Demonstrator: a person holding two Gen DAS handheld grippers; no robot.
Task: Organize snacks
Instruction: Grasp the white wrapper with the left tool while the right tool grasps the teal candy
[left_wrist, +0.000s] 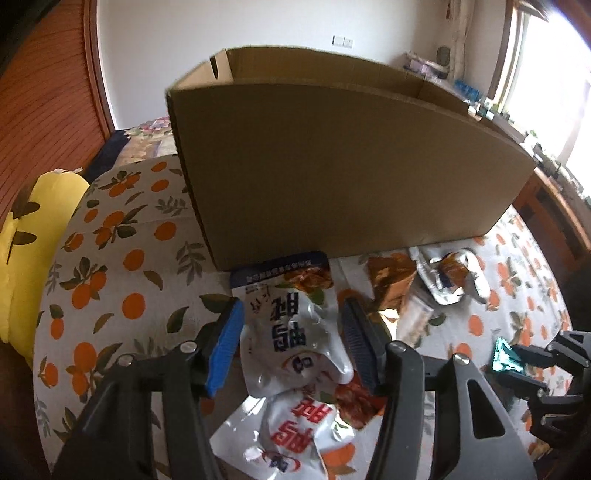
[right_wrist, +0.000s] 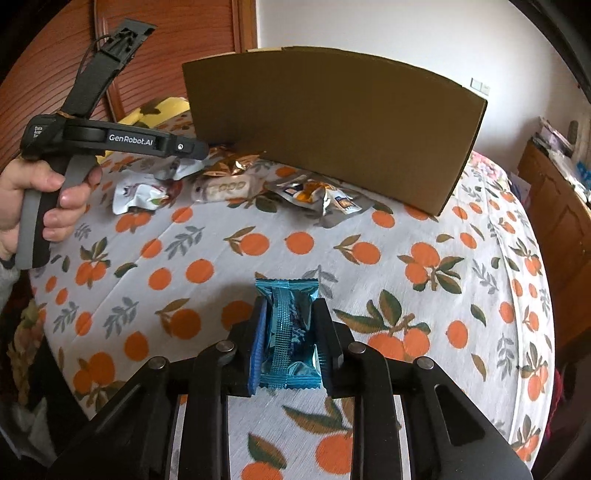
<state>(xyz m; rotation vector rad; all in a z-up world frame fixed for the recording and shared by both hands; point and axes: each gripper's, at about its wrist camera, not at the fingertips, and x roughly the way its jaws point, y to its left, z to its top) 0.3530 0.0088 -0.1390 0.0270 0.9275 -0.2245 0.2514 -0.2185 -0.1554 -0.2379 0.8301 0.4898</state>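
1. Left wrist view: the left tongs (left_wrist: 291, 345) are held spread over a white snack pouch (left_wrist: 295, 332) lying on the orange-print bedspread (left_wrist: 122, 236), just before the cardboard box (left_wrist: 332, 162). The pouch lies between the pads but is not pressed by them. It is judged light, crinkly and slippery; a hold across its puffed middle would be surest. A second white pouch (left_wrist: 299, 428) is partly overlapped by the first and cut off by the tongs' frame. The box's inside is hidden by its near wall.

2. Right wrist view: the right tongs (right_wrist: 290, 332) are pinched on a blue foil packet (right_wrist: 290, 332), taken by its long sides and carried above the bedspread (right_wrist: 369, 236). The packet is judged light and soft, its contents possibly crushable. More foil packets (right_wrist: 314, 195) lie against the box (right_wrist: 332, 122); their print cannot be read. The person's hand (right_wrist: 40, 206) is cut off at the edge.
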